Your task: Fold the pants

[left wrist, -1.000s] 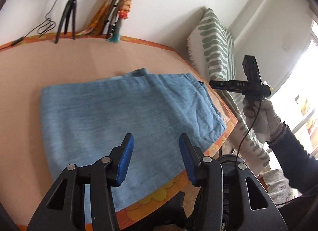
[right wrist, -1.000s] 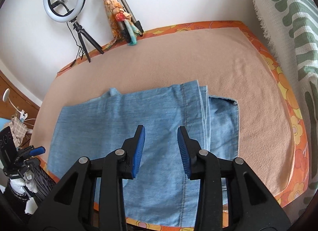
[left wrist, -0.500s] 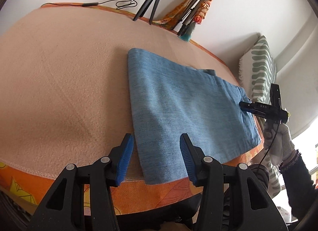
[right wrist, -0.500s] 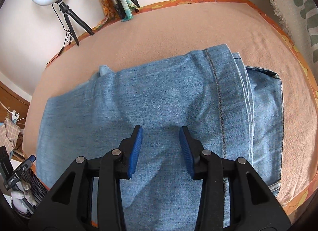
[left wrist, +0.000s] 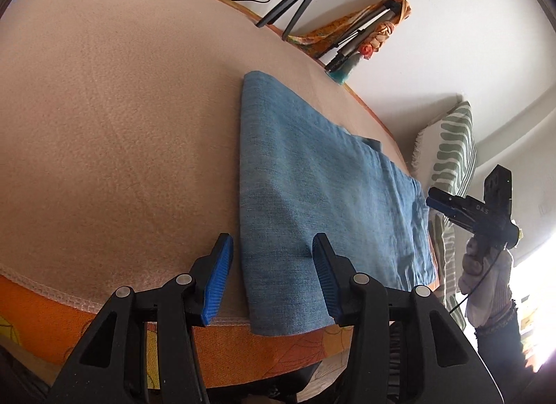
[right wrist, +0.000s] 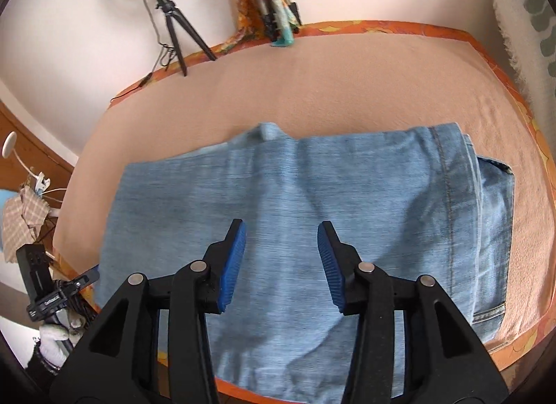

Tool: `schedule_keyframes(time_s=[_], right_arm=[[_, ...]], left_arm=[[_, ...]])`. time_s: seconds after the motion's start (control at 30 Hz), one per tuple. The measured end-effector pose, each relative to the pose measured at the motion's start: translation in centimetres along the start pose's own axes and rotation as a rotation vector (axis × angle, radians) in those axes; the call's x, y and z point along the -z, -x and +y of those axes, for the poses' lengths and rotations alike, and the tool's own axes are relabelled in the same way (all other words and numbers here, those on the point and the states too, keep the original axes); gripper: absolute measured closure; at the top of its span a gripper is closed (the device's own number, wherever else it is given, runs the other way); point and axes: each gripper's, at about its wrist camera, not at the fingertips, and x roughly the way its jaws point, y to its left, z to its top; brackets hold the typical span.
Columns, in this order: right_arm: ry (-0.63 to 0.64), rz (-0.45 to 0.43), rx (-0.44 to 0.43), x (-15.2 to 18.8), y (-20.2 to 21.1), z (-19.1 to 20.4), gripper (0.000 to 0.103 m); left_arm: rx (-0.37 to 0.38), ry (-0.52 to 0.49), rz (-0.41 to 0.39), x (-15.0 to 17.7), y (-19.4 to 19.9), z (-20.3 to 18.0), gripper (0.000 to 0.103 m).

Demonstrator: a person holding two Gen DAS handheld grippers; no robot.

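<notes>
Light blue denim pants (left wrist: 312, 192) lie folded flat on a peach blanket (left wrist: 114, 126), and show in the right wrist view too (right wrist: 312, 188). My left gripper (left wrist: 271, 258) is open and empty, low over the pants' near left corner at the table's front edge. My right gripper (right wrist: 281, 240) is open and empty, hovering above the middle of the pants. The right gripper also shows from the side in the left wrist view (left wrist: 465, 209), beyond the pants' right end. The left gripper shows at the lower left of the right wrist view (right wrist: 59, 296).
An orange patterned cloth (left wrist: 243, 345) borders the blanket. A ring light on a tripod (right wrist: 166, 11) and a wrapped tripod bundle (right wrist: 274, 4) stand at the back wall. A green-striped cushion (left wrist: 451, 150) lies off the right end.
My left gripper has moved left and lower toward the pants' left front corner. My right gripper has come in over the pants and then drawn back a little.
</notes>
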Motion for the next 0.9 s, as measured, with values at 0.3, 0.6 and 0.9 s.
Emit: schedule_keyframes(time_s=[0.3,0.6,0.9], right_arm=[[0.165,0.050,-0.169,-0.6,-1.7,12.9,0.042],[0.250,0.252,-0.143,-0.8,-9.7,23.2,0.036],[0.414,0.381,0.058,-1.3,-15.8,29.2,0.037]], left_arm=[[0.085,0.006,-0.018,0.1,-0.2,-0.2,0.069],[0.149,-0.085,-0.095,0.0,1.3,-2.9,0.070],[0.203,-0.117,-0.113,-0.1,1.7,-4.4,0.070]])
